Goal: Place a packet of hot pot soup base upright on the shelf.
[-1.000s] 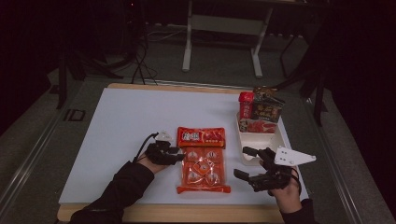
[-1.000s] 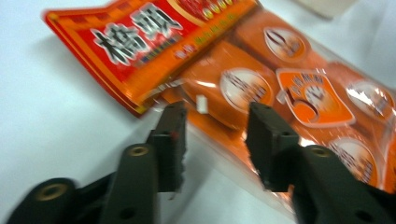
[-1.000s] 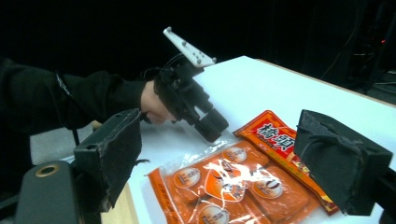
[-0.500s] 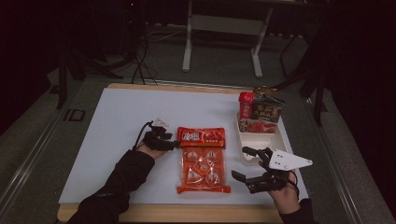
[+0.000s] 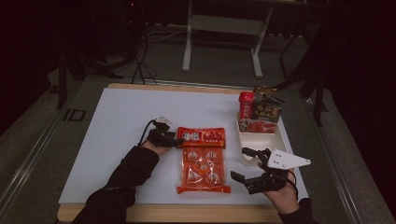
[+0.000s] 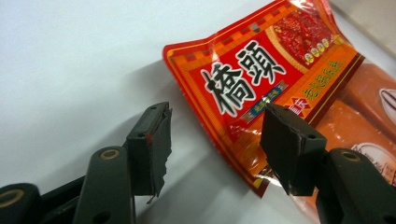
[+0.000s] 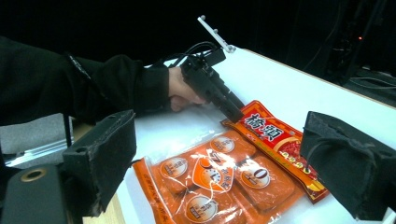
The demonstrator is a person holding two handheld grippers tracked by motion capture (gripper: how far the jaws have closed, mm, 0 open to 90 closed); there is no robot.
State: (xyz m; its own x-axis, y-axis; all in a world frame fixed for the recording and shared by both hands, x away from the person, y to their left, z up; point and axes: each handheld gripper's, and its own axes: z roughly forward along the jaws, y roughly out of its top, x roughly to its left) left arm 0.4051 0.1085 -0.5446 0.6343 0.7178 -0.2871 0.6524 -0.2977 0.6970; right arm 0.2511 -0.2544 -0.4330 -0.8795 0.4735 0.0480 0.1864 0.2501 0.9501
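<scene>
Item: pouch (image 5: pixel 204 159), red-orange plastic, flat near the bench's (image 5: pixel 116 121) near edge. Soft, light, slippery, lumpy contents; best pinched at the flat printed top seam. Left hand-held gripper (image 6: pixel 215 140) half apart, straddling that corner, jaws just opening. Right hand-held gripper (image 7: pixel 219 163) apart, empty.

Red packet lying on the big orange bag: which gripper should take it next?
Left. The left gripper is open with the red packet's corner edge between its jaws, pads not yet pressing. The right gripper hangs open beside the orange bag, farther from the packet.
</scene>
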